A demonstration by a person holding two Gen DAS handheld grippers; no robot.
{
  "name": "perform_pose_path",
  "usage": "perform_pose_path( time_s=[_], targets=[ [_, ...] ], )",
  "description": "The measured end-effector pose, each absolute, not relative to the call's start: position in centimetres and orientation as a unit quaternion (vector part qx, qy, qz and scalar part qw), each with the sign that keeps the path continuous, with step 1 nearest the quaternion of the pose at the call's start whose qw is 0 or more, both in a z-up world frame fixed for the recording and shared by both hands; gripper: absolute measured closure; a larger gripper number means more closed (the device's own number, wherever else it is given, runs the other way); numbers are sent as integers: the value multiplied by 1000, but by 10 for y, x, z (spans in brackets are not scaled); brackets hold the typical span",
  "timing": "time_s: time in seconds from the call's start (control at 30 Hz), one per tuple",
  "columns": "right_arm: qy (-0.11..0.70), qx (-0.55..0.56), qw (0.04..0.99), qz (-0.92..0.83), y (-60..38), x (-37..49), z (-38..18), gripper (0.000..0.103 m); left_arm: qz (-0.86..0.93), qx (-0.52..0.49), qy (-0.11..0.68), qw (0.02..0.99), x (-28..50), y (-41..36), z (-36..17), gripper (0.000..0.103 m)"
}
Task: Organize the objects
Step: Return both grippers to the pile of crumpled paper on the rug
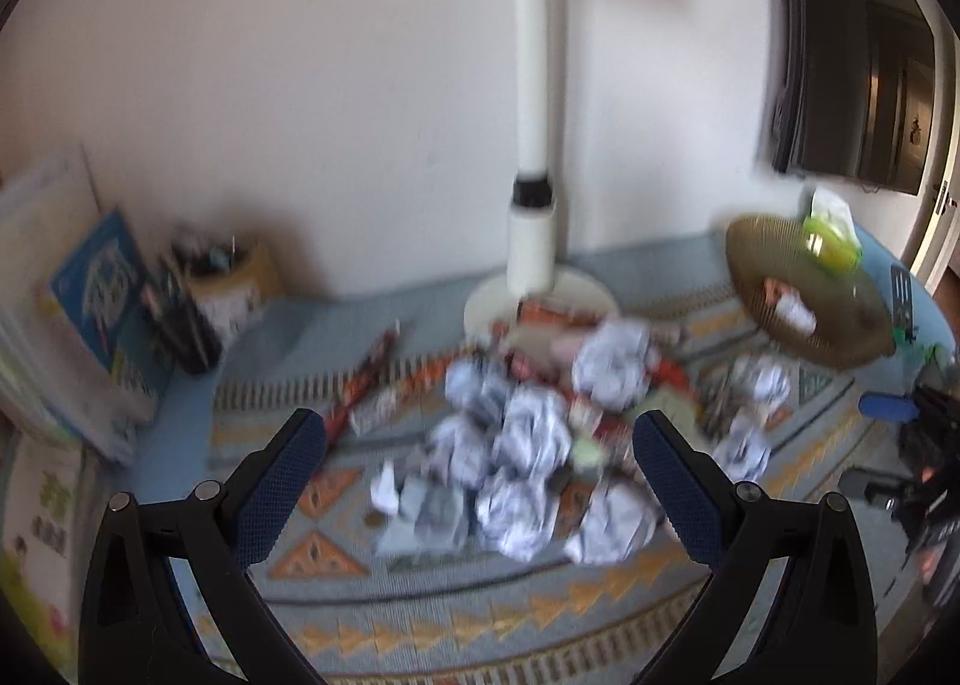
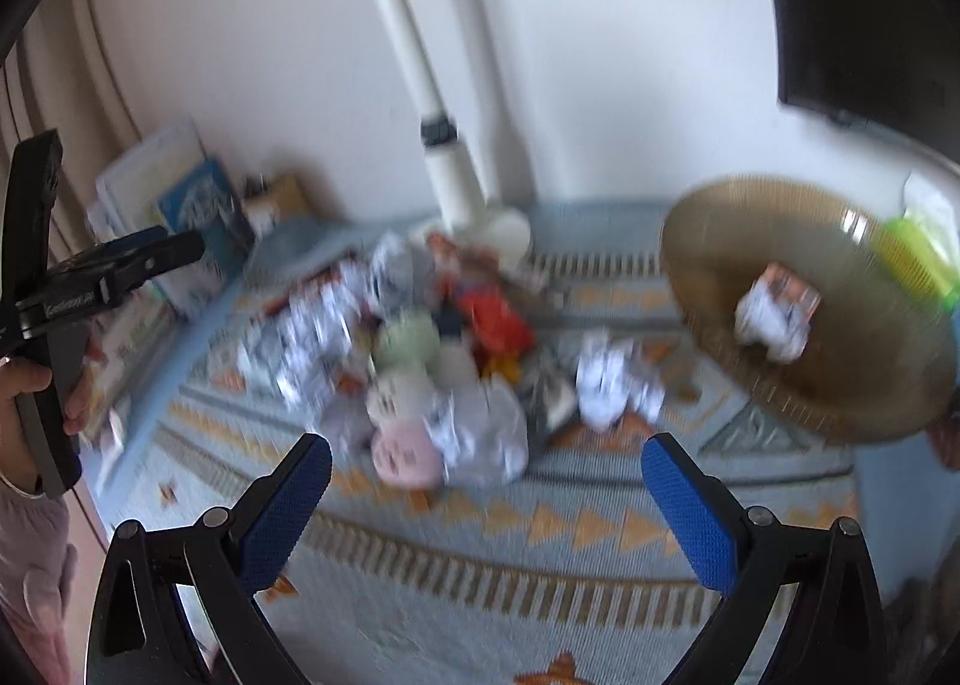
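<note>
Both grippers spread wide, empty.

Patterned blue cloth under crumpled paper balls, wrappers, lamp base

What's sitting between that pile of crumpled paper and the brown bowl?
In the right wrist view, one stray crumpled paper ball lies on the patterned cloth between the pile and the brown bowl.

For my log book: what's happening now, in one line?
left hand-held gripper: open | right hand-held gripper: open | paper balls: piled on cloth | bowl: one ball
</note>
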State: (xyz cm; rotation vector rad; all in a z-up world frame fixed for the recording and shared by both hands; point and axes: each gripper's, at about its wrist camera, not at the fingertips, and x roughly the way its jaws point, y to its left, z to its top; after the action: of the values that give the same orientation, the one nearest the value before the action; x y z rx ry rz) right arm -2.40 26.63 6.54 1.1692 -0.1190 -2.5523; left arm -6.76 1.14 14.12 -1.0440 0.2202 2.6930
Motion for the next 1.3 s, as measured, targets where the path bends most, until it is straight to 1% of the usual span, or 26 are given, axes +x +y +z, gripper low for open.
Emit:
perform_pose_path(
  time_s=[0.1, 0.2, 0.33, 0.63, 0.73, 0.83, 0.93, 0.97, 1.03, 1.1, 1.3],
  targets=[
    [-33, 419, 170, -891, 261, -20, 43, 0, 913, -386, 57, 123, -57, -4, 95, 0],
    [-18, 422, 165, -892, 258, -20, 29, 0, 907, -406, 47, 99, -57, -16, 57, 0],
    [-27, 430, 162, -888, 263, -24, 13, 0, 904, -418, 35, 77, -64, -28, 33, 0],
    [-86, 414, 187, -887, 267, -44, 6, 0, 906, -418, 39, 53, -91, -30, 14, 0],
    [-106, 406, 196, -887, 264, -54, 5, 0, 899, -433, 40, 53, -101, -31, 8, 0],
    [-131, 411, 205, -878, 262, -65, -1, 0, 891, -450, 13, 63, -110, -38, 2, 0],
    [-174, 417, 216, -866, 263, -73, -14, 0, 892, -447, 5, 59, -113, -41, 2, 0],
    [-175, 397, 215, -875, 264, -71, -14, 0, 892, -449, 11, 55, -113, -39, 2, 0],
    [-173, 400, 214, -874, 261, -70, -15, 0, 891, -451, 25, 48, -113, -34, 1, 0],
    [-171, 400, 213, -875, 260, -71, -15, 0, 890, -452, 21, 50, -112, -35, 1, 0],
    [-223, 387, 236, -863, 275, -71, -19, 0, 890, -452, 21, 50, -110, -35, 1, 0]
  ],
)
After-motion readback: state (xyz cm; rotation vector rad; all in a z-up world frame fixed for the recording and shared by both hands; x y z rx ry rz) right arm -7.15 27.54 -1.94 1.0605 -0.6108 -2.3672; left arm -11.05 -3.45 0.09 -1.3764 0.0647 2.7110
